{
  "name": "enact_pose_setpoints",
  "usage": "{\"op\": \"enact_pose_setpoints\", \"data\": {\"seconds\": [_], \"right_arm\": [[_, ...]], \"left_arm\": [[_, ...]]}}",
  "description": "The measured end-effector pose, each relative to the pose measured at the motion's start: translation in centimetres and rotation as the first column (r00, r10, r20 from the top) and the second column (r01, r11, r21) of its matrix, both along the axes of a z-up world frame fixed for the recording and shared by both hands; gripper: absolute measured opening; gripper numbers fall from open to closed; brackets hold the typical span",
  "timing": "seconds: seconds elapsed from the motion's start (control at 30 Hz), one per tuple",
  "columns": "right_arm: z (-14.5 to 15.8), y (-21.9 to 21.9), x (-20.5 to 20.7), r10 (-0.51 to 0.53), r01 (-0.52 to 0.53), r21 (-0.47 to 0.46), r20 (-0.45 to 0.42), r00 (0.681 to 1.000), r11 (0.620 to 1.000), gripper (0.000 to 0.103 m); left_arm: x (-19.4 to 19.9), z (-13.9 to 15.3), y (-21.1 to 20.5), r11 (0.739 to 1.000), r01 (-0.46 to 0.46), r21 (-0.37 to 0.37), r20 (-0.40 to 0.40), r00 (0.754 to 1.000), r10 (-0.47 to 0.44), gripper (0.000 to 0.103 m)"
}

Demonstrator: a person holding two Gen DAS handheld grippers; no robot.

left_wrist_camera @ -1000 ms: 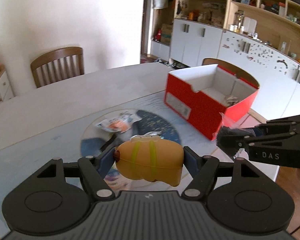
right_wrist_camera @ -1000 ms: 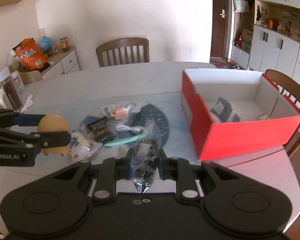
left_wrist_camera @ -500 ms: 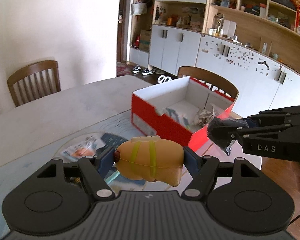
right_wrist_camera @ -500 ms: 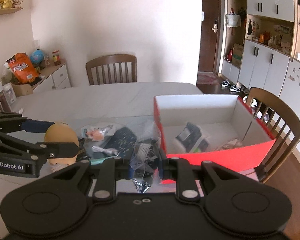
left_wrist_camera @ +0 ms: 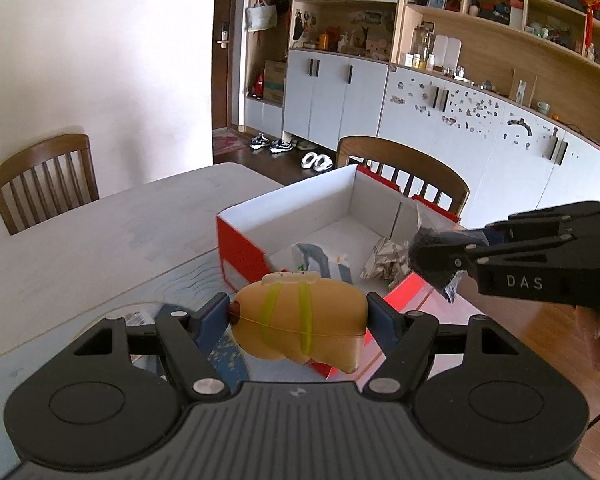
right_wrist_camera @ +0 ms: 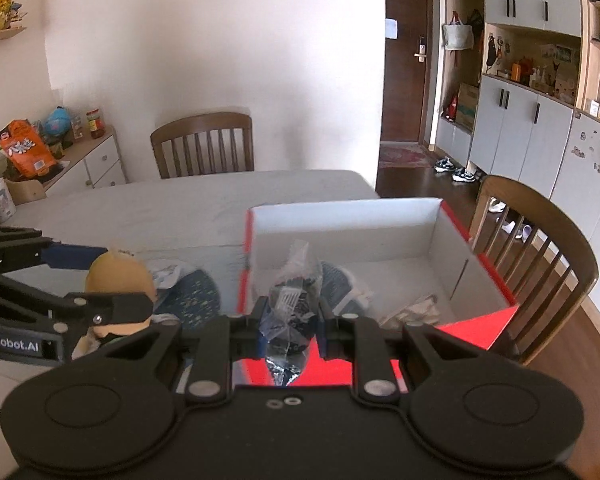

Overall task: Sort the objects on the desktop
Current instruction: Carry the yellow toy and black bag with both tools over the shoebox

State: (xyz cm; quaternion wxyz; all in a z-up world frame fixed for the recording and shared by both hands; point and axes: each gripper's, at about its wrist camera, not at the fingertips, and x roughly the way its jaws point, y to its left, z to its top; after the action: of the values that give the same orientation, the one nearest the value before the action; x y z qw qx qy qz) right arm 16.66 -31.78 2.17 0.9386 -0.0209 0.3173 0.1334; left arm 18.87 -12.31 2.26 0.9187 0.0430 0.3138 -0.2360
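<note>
Carrying loads toward the red box point(left_wrist_camera: 240, 240): left gripper point(left_wrist_camera: 298, 322) clamps a tan toy point(left_wrist_camera: 300, 328) just short of its near wall; right gripper point(right_wrist_camera: 290, 322), nearer, pinches a crinkly packet point(right_wrist_camera: 290, 308) at that wall.

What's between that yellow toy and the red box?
In the right wrist view, a dark blue speckled mat lies between the yellow rubber toy and the red cardboard box.

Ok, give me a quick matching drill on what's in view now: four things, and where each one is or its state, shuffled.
1. yellow toy
2. clear plastic packet
3. red box
4. wooden chair

A. on the table, open on top
B. clamped in the right gripper
C. behind the box's far side
D. clamped in the left gripper

Pairs: 1-D, 2-B, 3-A, 4-C
</note>
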Motion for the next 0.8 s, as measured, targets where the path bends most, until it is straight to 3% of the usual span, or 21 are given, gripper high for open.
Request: {"op": "enact_pose_setpoints", "data": {"seconds": [0.43, 0.8], "right_arm": [[-0.8, -6.1, 6.6, 0.000, 0.000, 0.025, -0.026, 1.000, 1.000, 0.021], [-1.9, -8.1, 11.2, 0.032, -0.031, 0.022, -0.066, 0.997, 0.999, 0.021]], "left_arm": [[5.6, -0.7, -6.9, 0.997, 0.048, 0.066, -0.042, 0.998, -0.046, 0.073], [9.9, -2.7, -11.7, 0.985, 0.107, 0.135, -0.116, 0.989, -0.091, 0.073]]}}
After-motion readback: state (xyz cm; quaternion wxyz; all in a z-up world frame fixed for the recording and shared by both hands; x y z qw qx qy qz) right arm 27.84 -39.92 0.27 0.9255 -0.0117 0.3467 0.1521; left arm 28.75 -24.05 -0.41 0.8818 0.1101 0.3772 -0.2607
